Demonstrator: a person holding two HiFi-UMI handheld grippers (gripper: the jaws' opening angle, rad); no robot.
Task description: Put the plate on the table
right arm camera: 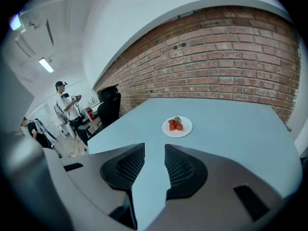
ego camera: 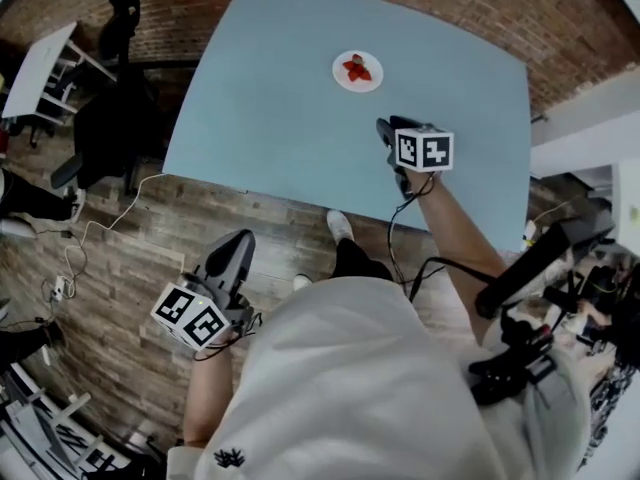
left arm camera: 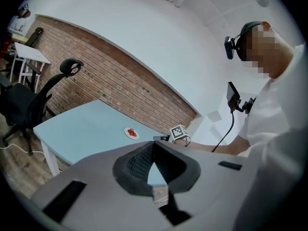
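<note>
**Plate down on the table, both grippers empty**

The white plate [ego camera: 343,80] lies flat on the light blue table [ego camera: 270,98], toward the far side near the brick wall [ego camera: 450,8]. A few strawberries [ego camera: 357,68] sit on it.

Your right gripper [ego camera: 384,128] hangs over the table on the near side of the plate, clear of it, with its tips pointing toward the plate. In the right gripper view its jaws stand parted, with only bare tabletop between them. The plate lies beyond the tips, untouched.

Your left gripper [ego camera: 240,243] is low at your side, over the wooden floor [ego camera: 120,258] and off the near edge of the table. In the left gripper view its jaws meet at the tips with nothing between them.

A black office chair [ego camera: 122,8] stands off the table's left corner, beside a white desk [ego camera: 35,68].
</note>
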